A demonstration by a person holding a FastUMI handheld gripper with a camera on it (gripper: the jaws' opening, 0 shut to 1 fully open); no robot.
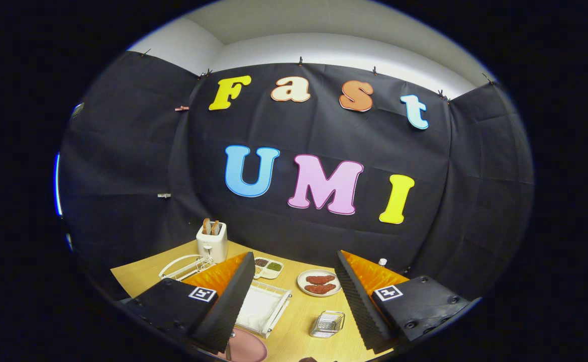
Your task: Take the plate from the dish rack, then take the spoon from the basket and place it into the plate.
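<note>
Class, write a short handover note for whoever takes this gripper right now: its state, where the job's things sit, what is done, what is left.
Gripper: open, held above the table, fingers holding nothing.
Pink plate: lies on the table just below the left finger, near the white dish rack, so it seems to be already taken out.
Wire basket: between the fingers, ahead; I cannot make out the spoon in it.
Another plate with food lies beyond, a toaster farther back.
Left: fetch the spoon from the basket, lay it in the pink plate.
</note>
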